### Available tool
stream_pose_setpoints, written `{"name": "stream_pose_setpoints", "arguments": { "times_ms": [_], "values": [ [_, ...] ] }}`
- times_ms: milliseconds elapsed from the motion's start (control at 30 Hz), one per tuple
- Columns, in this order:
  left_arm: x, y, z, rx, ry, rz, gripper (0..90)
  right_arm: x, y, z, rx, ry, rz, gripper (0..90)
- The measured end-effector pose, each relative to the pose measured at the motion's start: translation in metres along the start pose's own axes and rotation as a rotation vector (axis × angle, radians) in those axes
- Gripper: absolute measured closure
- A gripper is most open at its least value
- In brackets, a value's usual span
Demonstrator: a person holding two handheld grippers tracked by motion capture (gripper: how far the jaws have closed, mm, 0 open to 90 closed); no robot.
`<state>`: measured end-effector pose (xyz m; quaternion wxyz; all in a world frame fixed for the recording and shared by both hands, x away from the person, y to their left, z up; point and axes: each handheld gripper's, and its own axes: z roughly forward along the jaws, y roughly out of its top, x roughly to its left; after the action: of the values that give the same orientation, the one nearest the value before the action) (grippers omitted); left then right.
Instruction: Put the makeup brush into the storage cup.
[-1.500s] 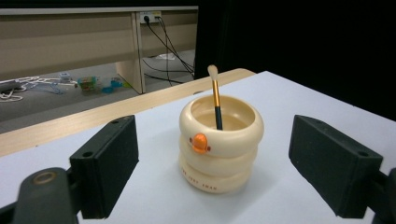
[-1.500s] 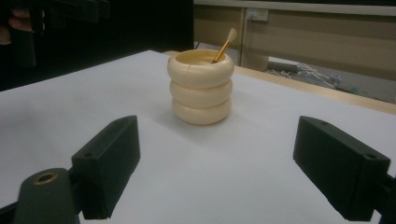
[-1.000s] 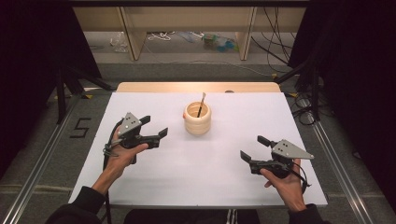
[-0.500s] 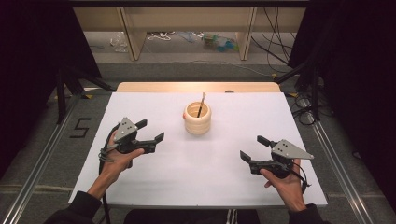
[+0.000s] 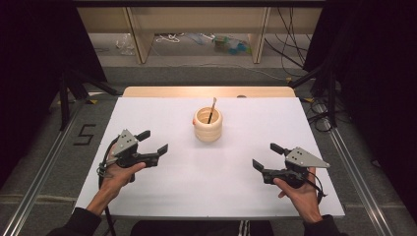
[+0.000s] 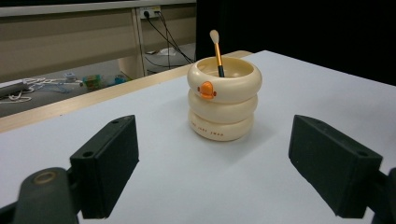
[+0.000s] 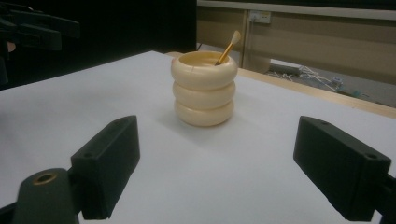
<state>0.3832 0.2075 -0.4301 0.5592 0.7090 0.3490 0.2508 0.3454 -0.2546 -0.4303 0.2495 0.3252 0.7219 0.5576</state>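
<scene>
A cream holder [image 5: 208, 124] made of three stacked rings stands upright near the middle of the white table [image 5: 206, 187]. A small orange duck face marks its top ring [image 6: 206, 89]. A brush [image 5: 212, 110] with an orange handle leans inside it, pale tip up [image 6: 214, 36] [image 7: 235, 37]. My left gripper [image 5: 152, 142] is held at the table's left, open and empty, jaws pointing toward the holder [image 6: 224, 99]. My right gripper [image 5: 267, 157] is held at the right, also open and empty, aimed at the holder [image 7: 203, 88].
The white table ends in a wooden strip [image 5: 206, 92] at the far edge. Beyond it are shelf legs [image 5: 140, 34], cables [image 5: 295, 29] and clutter on the floor. Dark stands flank the table on both sides. My left gripper appears far off [image 7: 32, 28] in the right gripper view.
My left gripper has drawn back toward the front-left of the table, away from the holder. The right gripper has stayed where it was.
</scene>
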Motion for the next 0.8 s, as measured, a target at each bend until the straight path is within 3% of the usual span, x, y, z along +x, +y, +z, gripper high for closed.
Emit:
{"name": "stream_pose_setpoints", "arguments": {
  "times_ms": [367,500,800],
  "values": [
    [0.003,-0.004,-0.012,-0.019,0.007,-0.002,15.7,-0.001,-0.001,0.000,-0.014,0.009,0.018,15.4],
    [0.000,-0.006,-0.018,-0.030,-0.005,-0.030,15.6,-0.001,0.000,-0.001,-0.007,0.007,0.018,15.4],
    [-0.007,-0.010,-0.022,-0.026,-0.005,-0.008,15.6,-0.001,-0.001,-0.001,-0.005,0.013,0.021,15.4]
  ]
}}
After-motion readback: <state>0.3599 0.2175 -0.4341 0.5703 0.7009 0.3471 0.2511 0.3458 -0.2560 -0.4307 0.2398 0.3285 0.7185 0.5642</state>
